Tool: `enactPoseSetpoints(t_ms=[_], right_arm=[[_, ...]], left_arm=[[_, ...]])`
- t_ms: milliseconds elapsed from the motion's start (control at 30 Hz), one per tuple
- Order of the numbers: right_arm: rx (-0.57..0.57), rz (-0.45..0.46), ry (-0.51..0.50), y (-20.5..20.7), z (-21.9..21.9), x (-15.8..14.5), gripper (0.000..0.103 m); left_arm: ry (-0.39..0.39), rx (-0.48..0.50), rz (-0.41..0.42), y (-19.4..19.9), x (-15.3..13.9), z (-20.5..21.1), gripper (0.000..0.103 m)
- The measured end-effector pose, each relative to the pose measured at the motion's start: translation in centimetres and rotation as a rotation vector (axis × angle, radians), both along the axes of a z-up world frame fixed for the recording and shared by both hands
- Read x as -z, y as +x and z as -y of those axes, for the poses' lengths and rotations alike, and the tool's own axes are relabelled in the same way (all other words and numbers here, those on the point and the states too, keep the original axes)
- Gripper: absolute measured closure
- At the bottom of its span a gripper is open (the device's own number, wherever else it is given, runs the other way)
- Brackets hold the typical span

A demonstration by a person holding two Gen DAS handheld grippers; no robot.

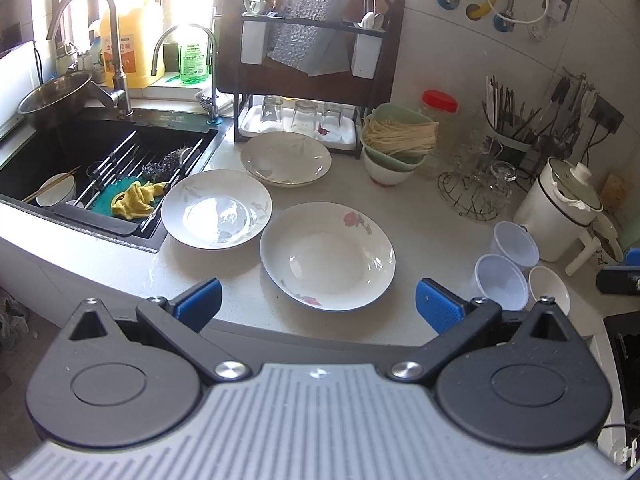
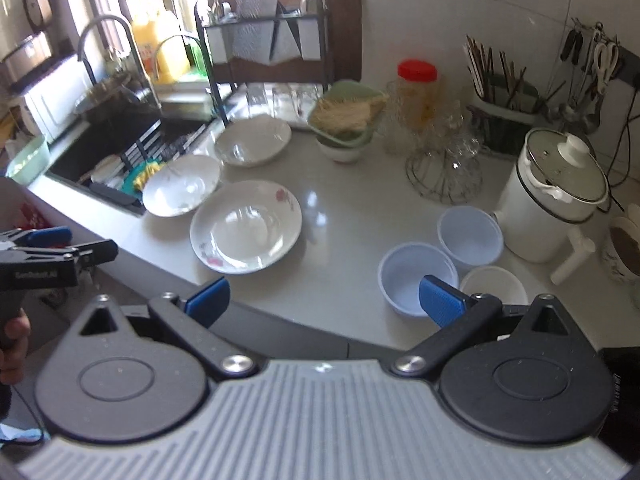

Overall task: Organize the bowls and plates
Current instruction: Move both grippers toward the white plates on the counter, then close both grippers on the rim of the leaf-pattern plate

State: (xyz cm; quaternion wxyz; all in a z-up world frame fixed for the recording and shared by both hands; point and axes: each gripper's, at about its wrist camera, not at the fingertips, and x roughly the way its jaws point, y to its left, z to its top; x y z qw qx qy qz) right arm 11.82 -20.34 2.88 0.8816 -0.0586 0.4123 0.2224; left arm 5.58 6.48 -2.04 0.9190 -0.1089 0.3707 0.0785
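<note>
Plates and bowls spread over a pale countertop (image 1: pixel 420 208) beside a black sink (image 1: pixel 48 148). Three shallow plates grouped at centre: rose-patterned plate (image 1: pixel 327 256) nearest the curved front edge, grey-leaf plate (image 1: pixel 216 208) to its left with its rim reaching the sink's edge, third plate (image 1: pixel 286 159) behind, close to the dish rack (image 1: pixel 312 80). Rose-patterned plate and grey-leaf plate nearly touching at the rims.

Three small bowls clustered at right, near the front edge: two pale blue plastic bowls (image 2: pixel 418 278) (image 2: pixel 470 236) and a white bowl (image 2: pixel 494 286), all just beside a white electric pot (image 2: pixel 552 204). Another bowl with chopsticks (image 1: pixel 56 191) down in the sink.

Writing: green bottle (image 1: pixel 193 58) on the sill with a label too small to read for sure; orange jug (image 1: pixel 132 44) with unreadable print. Pale lettering on the left gripper's body in the right wrist view, blurred.

Left gripper (image 1: pixel 318 304) spread wide, nothing between the blue pads (image 1: pixel 199 304), hovering off the counter's front edge before the rose-patterned plate. Right gripper (image 2: pixel 325 300) likewise spread wide and holding nothing, one pad (image 2: pixel 442 300) overlapping the nearest blue bowl in view.

Open room: bare counter between plates and small bowls, and behind toward a wire glass stand (image 2: pixel 444 168) and a green basket of noodles (image 2: pixel 346 114).
</note>
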Motion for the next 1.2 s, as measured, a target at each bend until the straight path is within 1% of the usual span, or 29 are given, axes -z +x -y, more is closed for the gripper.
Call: enactPoseSetpoints(t_ms=[100,167,300,433,500,567,700,800,900,967,1033,1133,1200], right_arm=[[0.006,0.007,0.039,-0.4,0.1,1.4,0.000],[0.010,0.011,0.072,-0.7,0.2,2.3,0.000],[0.027,0.020,0.109,-1.3,0.7,4.0,0.000],[0.037,0.022,0.141,-1.1,0.9,4.8,0.000],[0.026,0.002,0.153,-0.4,0.4,5.0,0.000],[0.009,0.010,0.151,0.1,-0.5,5.0,0.000],[-0.021,0.027,0.146,0.8,-2.7,5.3,0.000],[-0.027,-0.001,0.162,1.3,-4.8,6.0,0.000],[0.014,-0.015,0.189,2.2,-7.0,6.9,0.000],[0.029,-0.006,0.173,3.1,-9.0,7.4,0.000],[0.069,0.010,0.168,4.0,-11.0,7.6,0.000],[0.101,0.009,0.189,5.6,-13.7,8.1,0.000],[0.124,-0.007,0.210,6.8,-15.3,8.5,0.001]], left_arm=[[-0.007,-0.005,-0.002,0.3,0.4,0.0,0.000],[0.005,-0.007,-0.007,0.6,0.7,0.0,0.000],[0.003,-0.018,-0.014,1.1,1.1,0.2,0.000],[0.024,-0.022,-0.014,1.2,1.2,0.4,0.000],[0.031,-0.013,-0.025,1.4,1.5,0.4,0.000],[0.028,-0.016,-0.036,1.6,1.7,0.1,0.000],[0.002,-0.043,-0.048,2.0,2.5,-1.7,0.000],[-0.008,-0.049,-0.058,2.8,3.3,-3.4,0.000],[-0.024,-0.042,-0.071,4.2,4.3,-5.7,0.000],[-0.019,-0.029,-0.078,5.6,4.9,-7.6,0.000],[-0.027,-0.009,-0.088,7.0,5.3,-9.8,0.000],[-0.026,0.015,-0.097,9.3,5.7,-12.8,0.000],[-0.044,0.034,-0.099,11.0,6.1,-15.0,0.000]])
